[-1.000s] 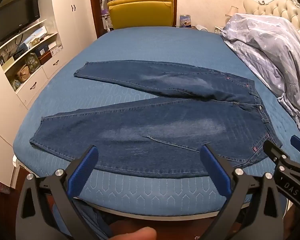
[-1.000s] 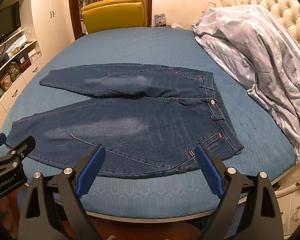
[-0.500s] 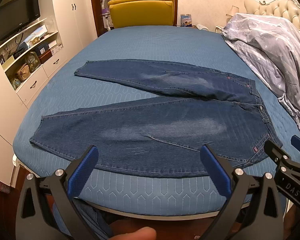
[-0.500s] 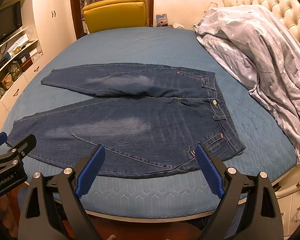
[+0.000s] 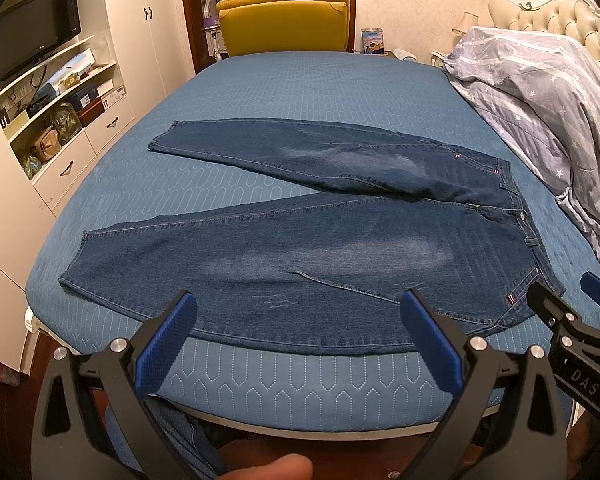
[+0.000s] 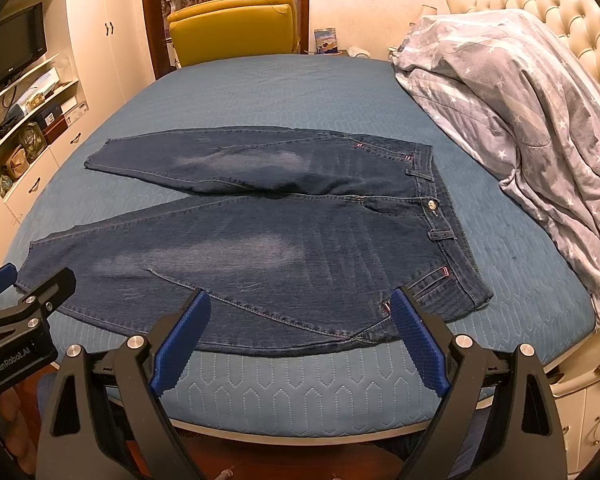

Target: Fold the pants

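Observation:
Dark blue jeans (image 5: 300, 248) (image 6: 284, 240) lie flat on the blue bedspread, waistband to the right and both legs spread out to the left in a V. My left gripper (image 5: 300, 304) hovers open over the near edge of the closer leg, holding nothing. Open and empty as well, my right gripper (image 6: 300, 304) hangs over the near hip and pocket area. Each gripper shows at the edge of the other's view: the right gripper (image 5: 580, 336) beside the waistband corner, the left gripper (image 6: 16, 320) by the near leg's hem.
The bed (image 5: 300, 84) (image 6: 284, 92) has a crumpled grey star-print duvet (image 5: 540, 96) (image 6: 512, 92) piled at its right by the tufted headboard. A yellow armchair (image 5: 284, 20) stands beyond the far edge. White shelves with a TV (image 5: 32, 36) line the left wall.
Both grippers have edged slightly forward toward the bed; the jeans look a little nearer. The jeans lie as before and both grippers stay open.

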